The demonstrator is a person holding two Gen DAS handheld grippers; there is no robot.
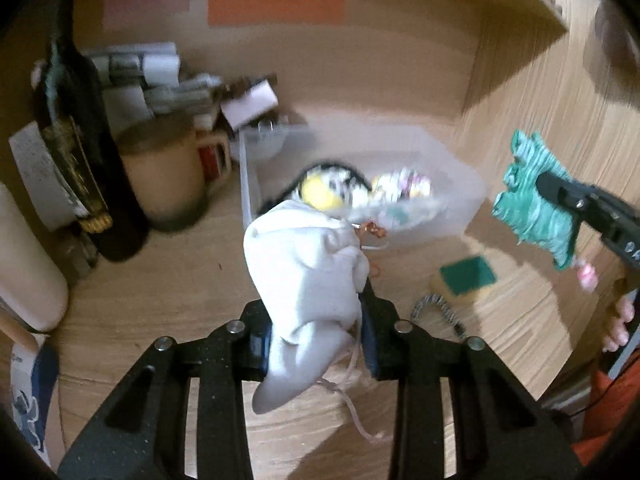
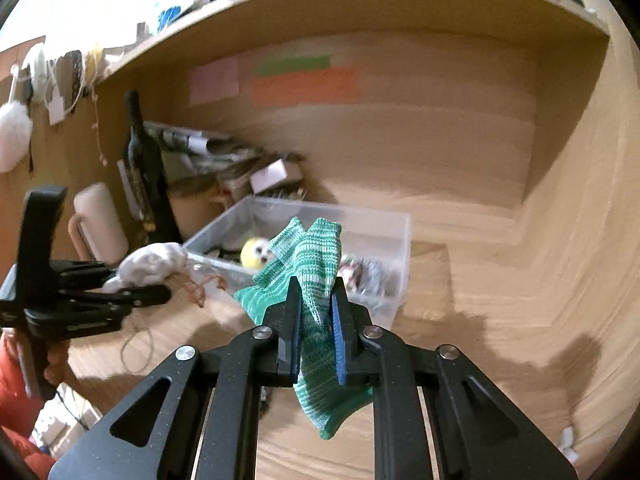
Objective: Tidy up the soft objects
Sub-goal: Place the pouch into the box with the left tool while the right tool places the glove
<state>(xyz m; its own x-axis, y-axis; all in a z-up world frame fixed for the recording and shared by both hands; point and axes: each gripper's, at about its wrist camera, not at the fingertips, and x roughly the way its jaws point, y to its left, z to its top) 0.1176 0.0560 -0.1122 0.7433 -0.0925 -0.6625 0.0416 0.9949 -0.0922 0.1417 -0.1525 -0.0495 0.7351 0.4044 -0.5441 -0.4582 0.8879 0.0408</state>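
My left gripper (image 1: pixel 316 300) is shut on a white drawstring pouch (image 1: pixel 304 268), held above the desk just in front of a clear plastic bin (image 1: pixel 460 208). The pouch also shows in the right wrist view (image 2: pixel 150 262). My right gripper (image 2: pixel 316 292) is shut on a green and white knitted sock (image 2: pixel 308 264), held above the desk in front of the bin (image 2: pixel 400 248); the sock shows in the left wrist view (image 1: pixel 528 196). Inside the bin lie a yellow-faced plush toy (image 2: pixel 256 254) and other small soft items (image 2: pixel 364 274).
A dark wine bottle (image 1: pixel 80 152), a beige mug (image 1: pixel 168 176), a white roll (image 1: pixel 28 264) and stacked papers (image 1: pixel 140 76) crowd the desk's left. A green sponge (image 1: pixel 468 274) and a coiled hair tie (image 1: pixel 434 308) lie on the desk. A shelf wall (image 2: pixel 568 184) rises at the right.
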